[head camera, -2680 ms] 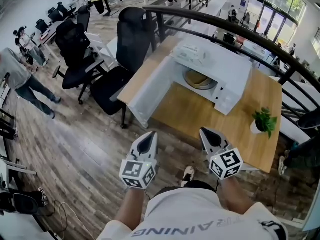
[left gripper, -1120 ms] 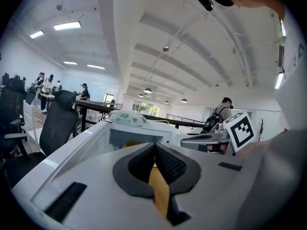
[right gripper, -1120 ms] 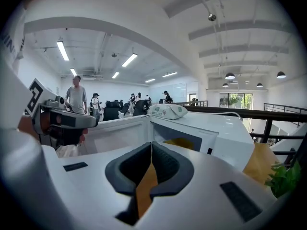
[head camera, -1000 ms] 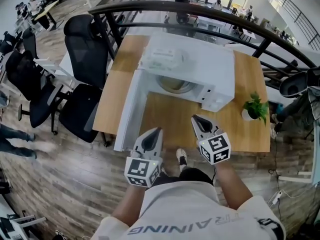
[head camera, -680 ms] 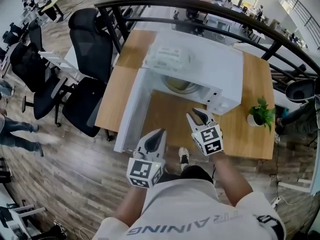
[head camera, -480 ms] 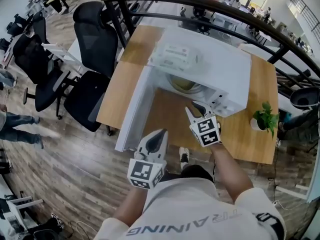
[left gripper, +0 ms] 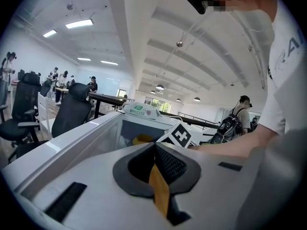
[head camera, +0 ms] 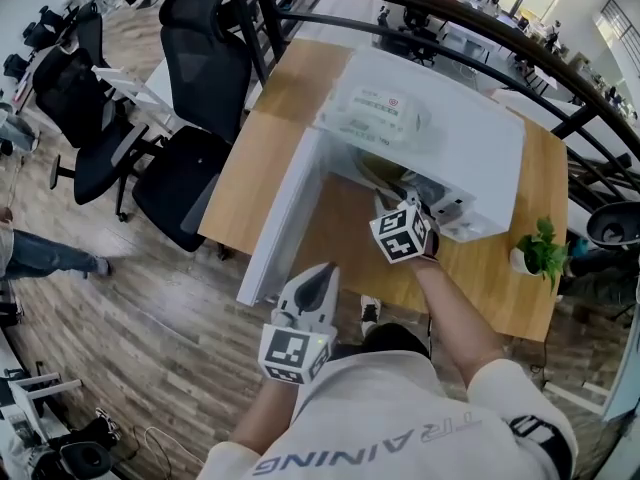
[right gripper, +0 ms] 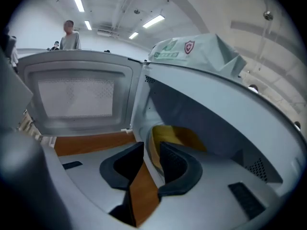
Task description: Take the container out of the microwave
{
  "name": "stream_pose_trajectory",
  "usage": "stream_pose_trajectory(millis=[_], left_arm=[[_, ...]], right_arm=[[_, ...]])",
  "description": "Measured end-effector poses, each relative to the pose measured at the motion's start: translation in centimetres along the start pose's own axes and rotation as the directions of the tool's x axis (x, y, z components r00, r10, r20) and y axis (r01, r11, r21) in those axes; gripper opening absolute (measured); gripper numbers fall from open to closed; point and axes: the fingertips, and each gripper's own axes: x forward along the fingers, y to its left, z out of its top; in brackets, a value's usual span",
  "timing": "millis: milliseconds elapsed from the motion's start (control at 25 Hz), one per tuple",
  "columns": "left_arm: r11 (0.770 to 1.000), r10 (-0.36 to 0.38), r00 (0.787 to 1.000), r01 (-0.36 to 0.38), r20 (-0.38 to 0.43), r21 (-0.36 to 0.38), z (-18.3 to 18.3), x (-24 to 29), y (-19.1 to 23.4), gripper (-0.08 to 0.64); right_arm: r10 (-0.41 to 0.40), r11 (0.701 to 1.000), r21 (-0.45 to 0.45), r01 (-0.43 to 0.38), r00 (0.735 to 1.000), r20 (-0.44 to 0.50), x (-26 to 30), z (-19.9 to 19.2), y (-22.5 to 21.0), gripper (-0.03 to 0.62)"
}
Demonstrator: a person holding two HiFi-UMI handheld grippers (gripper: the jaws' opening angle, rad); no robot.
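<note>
Targeting container (right gripper: 175, 137) lying inside open microwave (head camera: 470, 158) | right gripper (right gripper: 149, 150) at cavity mouth, jaws just opened wide, rim just ahead, nothing pinched | best: straddle near rim, clamp firmly, draw out level | left gripper (left gripper: 154, 147) back, jaws together

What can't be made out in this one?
Right gripper view: only a yellow part of the container shows beyond the right gripper, whose jaws have just been opening, nothing between them.
Head view: microwave roof and right gripper hide the container.
Head view: packet print too small.
</note>
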Motion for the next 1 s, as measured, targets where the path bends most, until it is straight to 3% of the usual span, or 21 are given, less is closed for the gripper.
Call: stream_pose_trajectory(millis=[360,480,680,1000], left_arm=[[0.999,0.002,1.0,-0.003,-0.014,-0.032,-0.8,0.1,0.7,0.032],[0.999,0.002,1.0,-0.002,-0.016,-0.039,-1.0,0.2,0.8,0.032],[0.999,0.006,1.0,-0.007,-0.022,-0.048,-1.2,0.3,1.1,0.032],[0.999,-0.008,1.0,0.007,-0.021,-0.048,-1.2,0.5,1.0,0.032]], right_arm=[[-0.029,0.993,-0.115,0.02,0.996,-0.083,3.8,-0.8,-0.5,0.12],[-0.027,0.989,-0.149,0.01,0.994,-0.11,4.6,-1.2,-0.4,0.092],[-0.02,0.986,-0.168,-0.005,0.989,-0.146,5.2,-1.6,-0.4,0.051],[-0.014,0.982,-0.191,-0.014,0.99,-0.14,4.4,-1.2,-0.5,0.035]])
